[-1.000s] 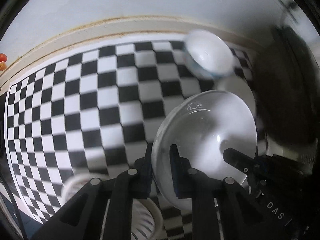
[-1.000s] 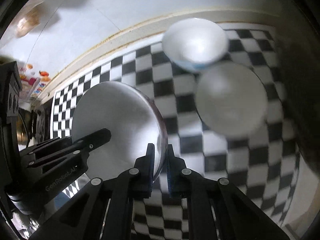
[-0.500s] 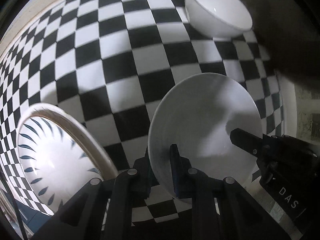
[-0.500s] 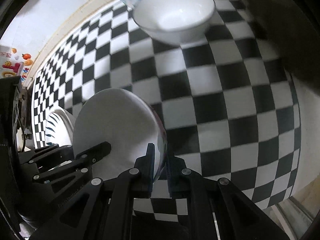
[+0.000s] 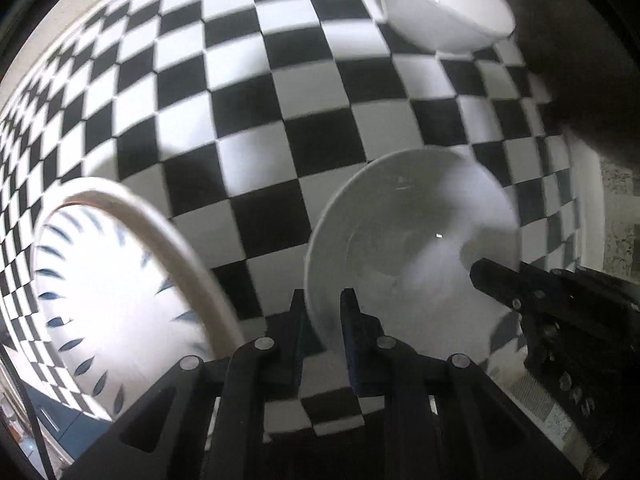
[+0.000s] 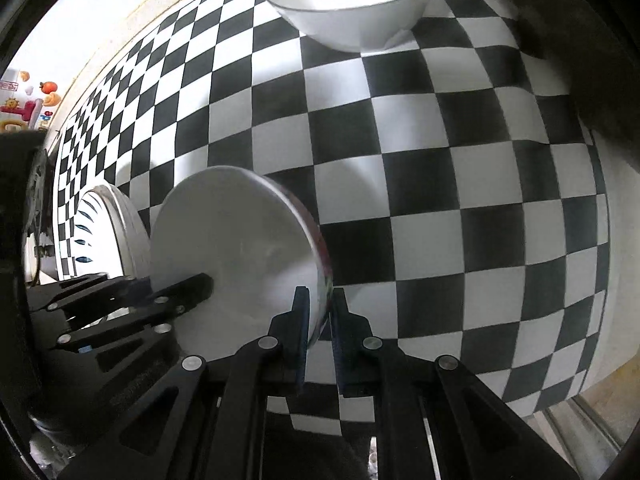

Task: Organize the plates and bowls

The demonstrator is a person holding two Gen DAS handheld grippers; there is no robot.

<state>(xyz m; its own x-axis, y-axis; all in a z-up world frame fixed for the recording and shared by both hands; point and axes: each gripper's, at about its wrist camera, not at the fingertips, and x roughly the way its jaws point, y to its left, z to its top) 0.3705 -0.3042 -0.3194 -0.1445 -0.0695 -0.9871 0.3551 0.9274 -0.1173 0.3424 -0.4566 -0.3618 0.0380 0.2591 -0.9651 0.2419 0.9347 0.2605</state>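
Observation:
A shallow white bowl [image 5: 412, 240] hangs tilted just above the checkered cloth [image 5: 256, 120], carried by both grippers at once. My left gripper [image 5: 323, 308] is shut on its left rim. The opposite rim sits between the pads of my right gripper [image 6: 318, 304], which is shut on it; in that view the white bowl [image 6: 232, 240] shows a reddish edge. Each gripper's black fingers [image 5: 500, 284] reach into the other's view. A plate with blue leaf marks [image 5: 112, 280] lies close to the left of the bowl.
A deeper white bowl with a thin dark rim [image 6: 348, 4] stands at the far side of the cloth [image 6: 440, 160]. The patterned plate [image 6: 100, 232] is at the left. A dark shape fills the right edge. The table's edge runs along the lower right.
Both grippers sank toward the cloth with the bowl and tipped to look down. The wall left view and the patterned plate appeared. Little has moved in the last half second.

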